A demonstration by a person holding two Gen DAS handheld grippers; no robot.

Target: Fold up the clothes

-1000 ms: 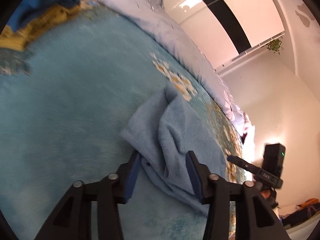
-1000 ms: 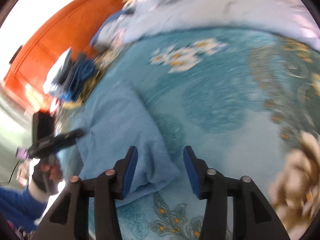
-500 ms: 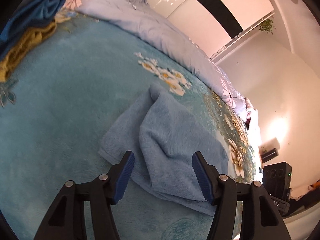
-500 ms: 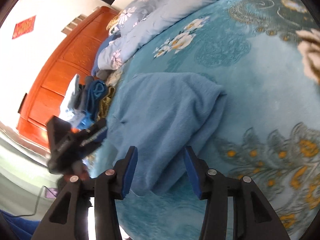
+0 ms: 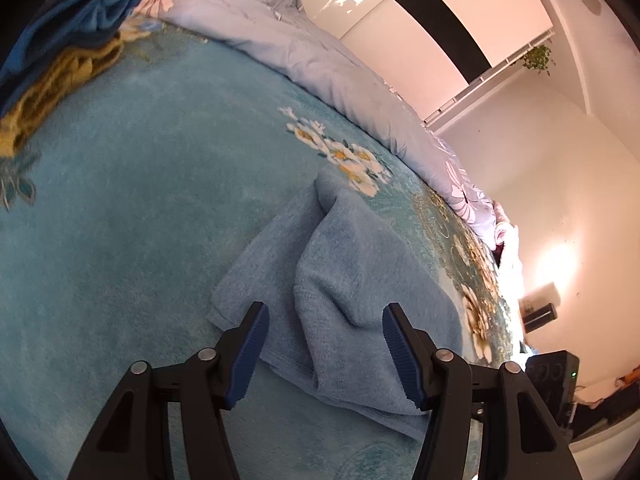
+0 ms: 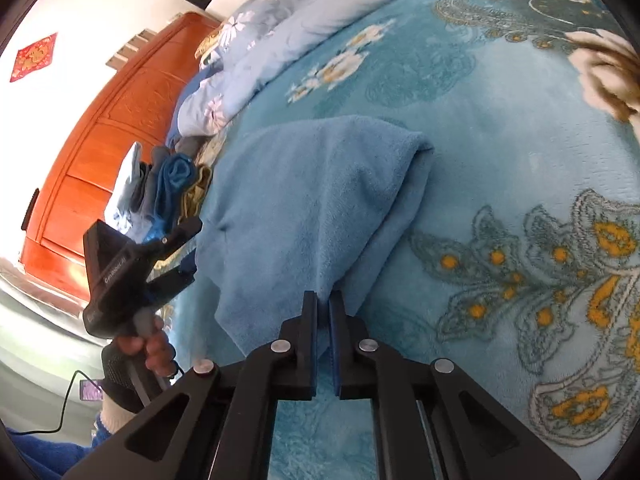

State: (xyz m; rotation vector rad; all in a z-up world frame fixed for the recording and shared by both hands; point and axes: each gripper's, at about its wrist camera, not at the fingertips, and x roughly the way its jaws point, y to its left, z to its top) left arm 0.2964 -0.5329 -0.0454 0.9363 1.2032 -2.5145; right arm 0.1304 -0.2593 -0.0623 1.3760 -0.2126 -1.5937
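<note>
A light blue towel (image 5: 352, 280) lies loosely folded and rumpled on the teal floral blanket (image 5: 140, 200). My left gripper (image 5: 324, 350) is open, its blue pads either side of the towel's near edge, just above it. In the right wrist view the towel (image 6: 312, 200) spreads ahead, and my right gripper (image 6: 324, 320) is shut on its near edge. The left gripper (image 6: 176, 256) also shows there at the left, held in a hand over the towel's far side.
A pile of other clothes (image 5: 68, 40) in dark blue and mustard lies at the blanket's far left, also in the right wrist view (image 6: 168, 188). A pale blue quilt (image 5: 320, 76) runs along the back. A wooden headboard (image 6: 108, 152) stands behind.
My right gripper has closed on the towel's near edge. My left gripper, closer to the towel a second ago, has pulled back slightly and stays open.
</note>
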